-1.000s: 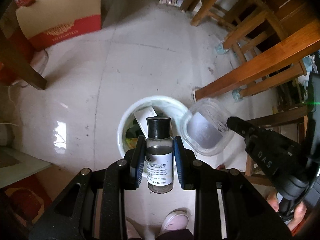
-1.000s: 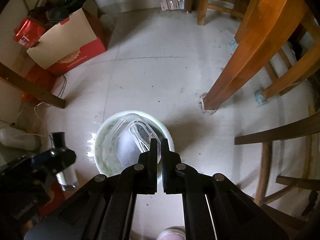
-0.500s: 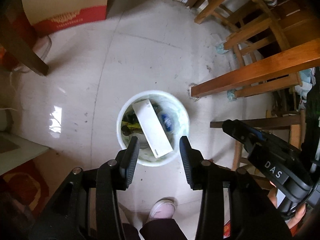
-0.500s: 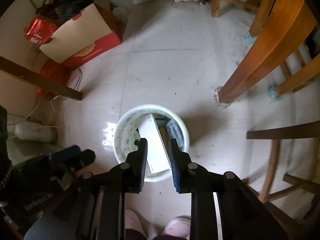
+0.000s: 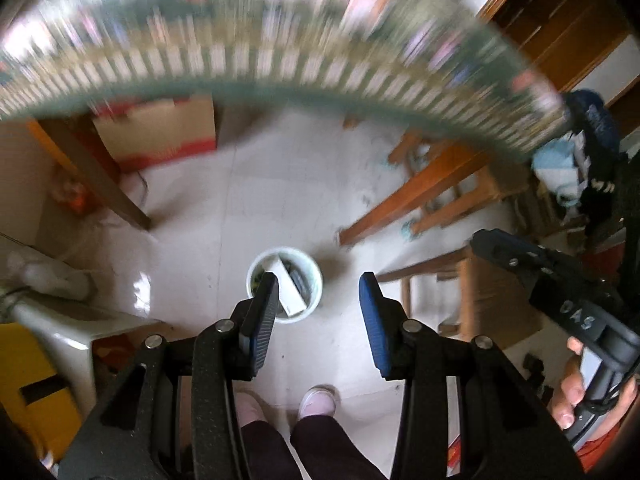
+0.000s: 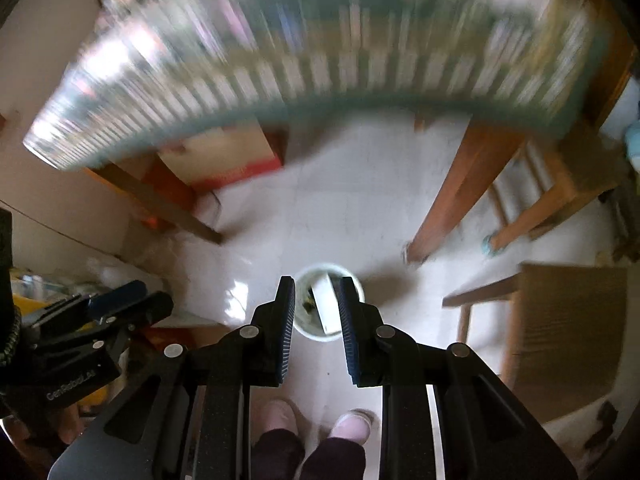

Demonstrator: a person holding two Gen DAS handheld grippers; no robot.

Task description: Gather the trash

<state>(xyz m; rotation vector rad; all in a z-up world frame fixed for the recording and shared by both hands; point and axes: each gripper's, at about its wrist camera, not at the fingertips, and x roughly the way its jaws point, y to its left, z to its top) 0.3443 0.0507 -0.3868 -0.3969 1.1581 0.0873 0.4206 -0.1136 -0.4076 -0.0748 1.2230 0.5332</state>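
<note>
Pale glossy tile floor (image 5: 280,184) between wooden table legs (image 6: 452,200)

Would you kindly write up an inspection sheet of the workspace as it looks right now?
Surface: pale tiled floor, glossy, a few dark specks.
Job's things: white bin on the floor, holding a white box and other trash.
Clutter: red and tan carton; cardboard piece on a chair.
Grippers: left tool open, empty; right tool open, empty; both high above the bin.
Cables: thin cord near the carton, blurred.
Surroundings: wooden table legs; blurred patterned tablecloth; the person's shoes.
</note>
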